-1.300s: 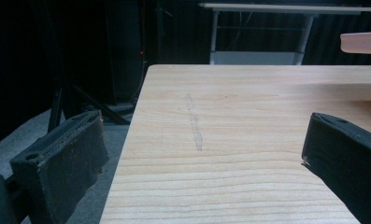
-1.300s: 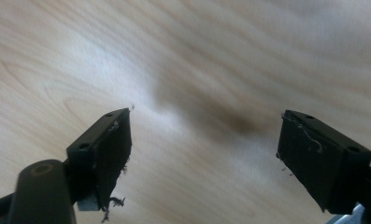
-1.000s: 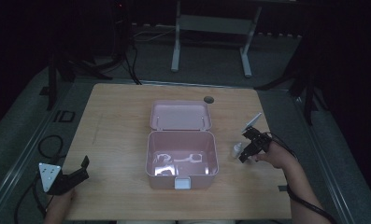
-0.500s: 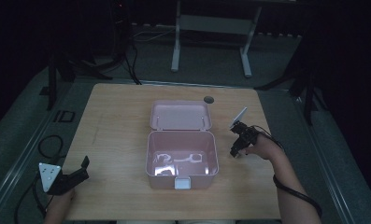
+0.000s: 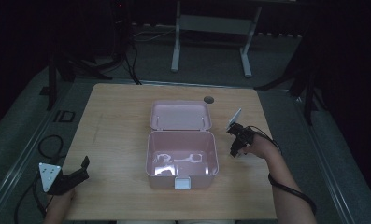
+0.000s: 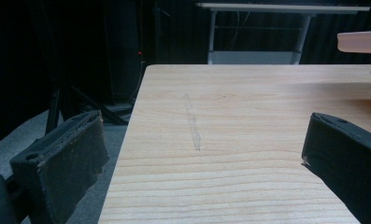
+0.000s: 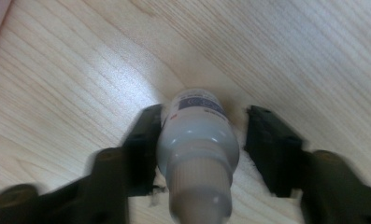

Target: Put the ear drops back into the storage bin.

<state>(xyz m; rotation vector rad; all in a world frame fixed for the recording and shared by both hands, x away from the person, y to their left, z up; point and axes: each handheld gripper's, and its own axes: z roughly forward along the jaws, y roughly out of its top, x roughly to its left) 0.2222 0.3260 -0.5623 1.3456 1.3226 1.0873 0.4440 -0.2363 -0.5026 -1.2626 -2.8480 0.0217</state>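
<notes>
Right gripper [image 7: 199,154]: we hold a bottle [image 7: 197,144] between the jaws, right of the box [image 5: 182,158]. Left gripper [image 6: 202,158]: wide, empty. Risk: we judge the grip loose; the bottle could slip.

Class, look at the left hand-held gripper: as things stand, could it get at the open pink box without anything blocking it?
Probably yes: the left hand-held gripper has open jaws, and bare table lies between it and the pink box.

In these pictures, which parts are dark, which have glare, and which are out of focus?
High view: the room behind is nearly black, the table dim.
Left gripper view: the wood is sharp, the near fingers soft.
Right gripper view: a bright glare patch on the wood beside the small bottle; the fingers and bottle cap are blurred.
</notes>
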